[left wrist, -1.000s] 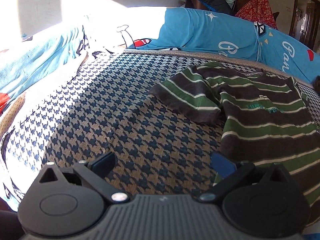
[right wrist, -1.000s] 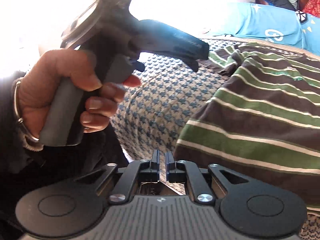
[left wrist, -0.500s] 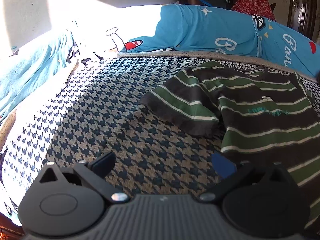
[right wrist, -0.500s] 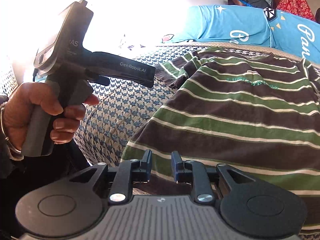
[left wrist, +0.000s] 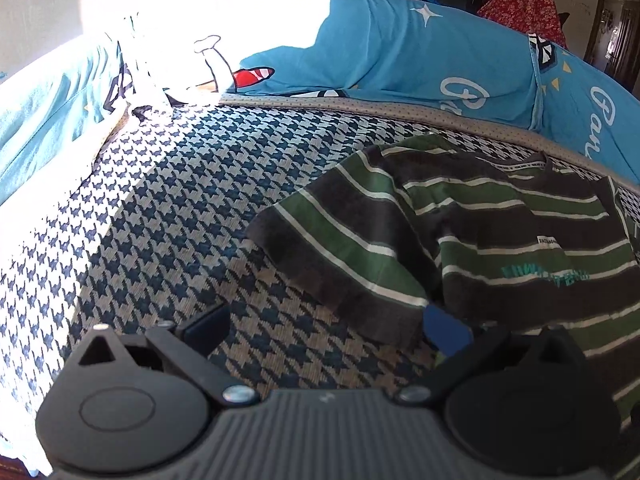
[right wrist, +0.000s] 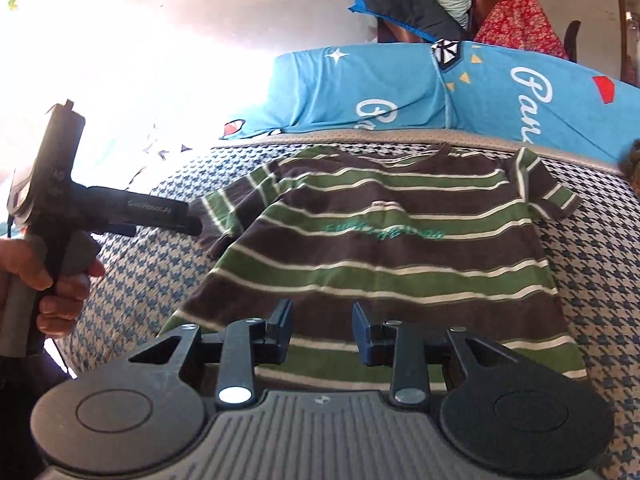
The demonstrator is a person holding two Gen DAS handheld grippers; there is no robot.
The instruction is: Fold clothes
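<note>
While the striped T-shirt (right wrist: 384, 248) is spread flat on the houndstooth bedcover (left wrist: 168, 216), front side up with its neckline toward the blue pillows (right wrist: 400, 92), neither tool is in contact with it. The right gripper (right wrist: 320, 334) is held above the shirt's hem, its two fingers parted with a clear gap between them and nothing caught there (green and brown stripes are seen through the gap). The left gripper (left wrist: 326, 322) is positioned just beside the shirt's short sleeve (left wrist: 340, 248), over bare bedcover; its fingers are spread wide and nothing is held. In the right wrist view that same tool is seen from the side, gripped by a hand (right wrist: 52, 280) at its grey handle, with its black nose pointed at the sleeve edge. A teal printed word (right wrist: 384, 232) is carried across the shirt's chest. Beyond the shirt's collar, past the pillows, a pile of clothes (right wrist: 416, 4) and a red flowered cloth (right wrist: 516, 20) are visible. Strong sunlight is cast on the bedcover at the shirt's far left.
</note>
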